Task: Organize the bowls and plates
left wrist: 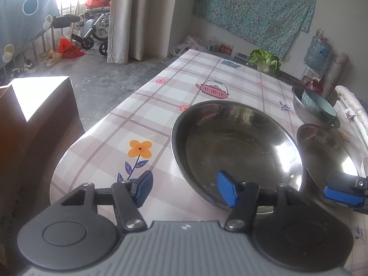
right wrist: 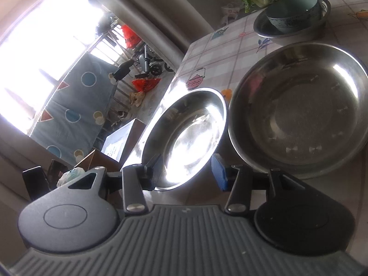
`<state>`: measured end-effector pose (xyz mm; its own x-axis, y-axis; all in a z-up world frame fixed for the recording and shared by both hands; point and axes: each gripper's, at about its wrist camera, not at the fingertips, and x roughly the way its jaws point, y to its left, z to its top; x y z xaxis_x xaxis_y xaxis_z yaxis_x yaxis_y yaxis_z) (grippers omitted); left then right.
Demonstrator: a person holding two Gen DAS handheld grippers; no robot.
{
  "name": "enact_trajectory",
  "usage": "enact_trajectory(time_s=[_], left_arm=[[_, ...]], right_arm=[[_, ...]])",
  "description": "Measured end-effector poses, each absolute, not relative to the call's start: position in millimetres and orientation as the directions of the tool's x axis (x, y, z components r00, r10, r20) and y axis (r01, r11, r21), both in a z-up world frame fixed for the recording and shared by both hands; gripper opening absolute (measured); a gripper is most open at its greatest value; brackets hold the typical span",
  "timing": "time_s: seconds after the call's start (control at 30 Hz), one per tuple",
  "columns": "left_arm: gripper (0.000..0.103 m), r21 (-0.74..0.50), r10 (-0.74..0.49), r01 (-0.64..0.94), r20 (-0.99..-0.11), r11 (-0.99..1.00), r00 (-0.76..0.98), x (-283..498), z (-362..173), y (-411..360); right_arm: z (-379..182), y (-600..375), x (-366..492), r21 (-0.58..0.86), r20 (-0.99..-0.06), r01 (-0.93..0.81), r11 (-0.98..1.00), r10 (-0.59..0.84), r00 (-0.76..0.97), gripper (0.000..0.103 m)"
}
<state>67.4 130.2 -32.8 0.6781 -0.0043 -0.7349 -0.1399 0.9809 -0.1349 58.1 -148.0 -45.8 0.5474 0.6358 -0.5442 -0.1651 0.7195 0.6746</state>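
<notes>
The left gripper [left wrist: 185, 189] is hovering low over the near edge of the table [left wrist: 147, 105], its blue fingers spread wide and gripping nothing; one finger is sitting over the checked tablecloth beside an orange flower print, the other over the near rim of a wide steel basin [left wrist: 237, 151]. This basin is resting upright on the cloth, and a second steel basin [left wrist: 326, 151] is sitting just beside it on the right, their rims close or touching. In the left wrist view the right gripper [left wrist: 345, 189] is showing at the right edge, over the second basin's near rim. In the right wrist view the right gripper [right wrist: 187, 172] is also standing open, with its left finger at the near rim of the smaller-looking steel basin [right wrist: 191, 135] and its right finger in front of the gap between the two basins; whether any finger is touching metal cannot be told. Farther back on the table, a pale blue ceramic bowl [right wrist: 293, 11] is leaning tilted inside a third steel basin [right wrist: 292, 34]. A napa cabbage [left wrist: 266, 61] is lying at the table's far end.
</notes>
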Motion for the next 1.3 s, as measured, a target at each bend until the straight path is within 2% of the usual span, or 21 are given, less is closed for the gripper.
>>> enact_trajectory(time_s=[0.1,0.17,0.23,0.3,0.53,0.97,1.3], left_arm=[[0.053,-0.124,0.000,-0.141,-0.753,0.982,0.658,73.4,-37.1,130.8],[0.045,-0.128,-0.006,-0.140,-0.757,0.982,0.653,77.0,-38.8,132.8],[0.030,-0.138,-0.022,-0.129,-0.762,0.982,0.648,79.7,-39.8,134.6],[0.019,-0.154,-0.043,-0.117,-0.762,0.981,0.646,80.4,-39.8,134.8],[0.018,-0.154,-0.040,-0.125,-0.770,0.980,0.636,74.4,-36.2,135.0],[0.020,-0.193,-0.100,-0.097,-0.803,0.976,0.588,22.0,-30.7,144.4],[0.036,-0.177,-0.069,-0.117,-0.787,0.977,0.613,35.5,-27.9,150.7]], right_arm=[[-58.1,-140.8,61.9,0.679,-0.563,-0.120,0.724,0.619,0.547,0.044],[-63.7,-136.9,64.9,0.670,-0.581,-0.099,0.736,0.603,0.547,0.038],[-69.5,-134.8,74.2,0.656,-0.598,-0.078,0.751,0.580,0.554,0.022],[-73.8,-132.0,79.6,0.649,-0.605,-0.068,0.758,0.569,0.557,0.016],[-78.7,-133.9,80.0,0.657,-0.598,-0.073,0.751,0.578,0.555,0.009],[-75.0,-141.7,32.6,0.679,-0.591,-0.158,0.717,0.662,0.461,0.011],[-64.5,-144.4,42.6,0.590,-0.611,-0.200,0.783,0.594,0.523,0.012]])
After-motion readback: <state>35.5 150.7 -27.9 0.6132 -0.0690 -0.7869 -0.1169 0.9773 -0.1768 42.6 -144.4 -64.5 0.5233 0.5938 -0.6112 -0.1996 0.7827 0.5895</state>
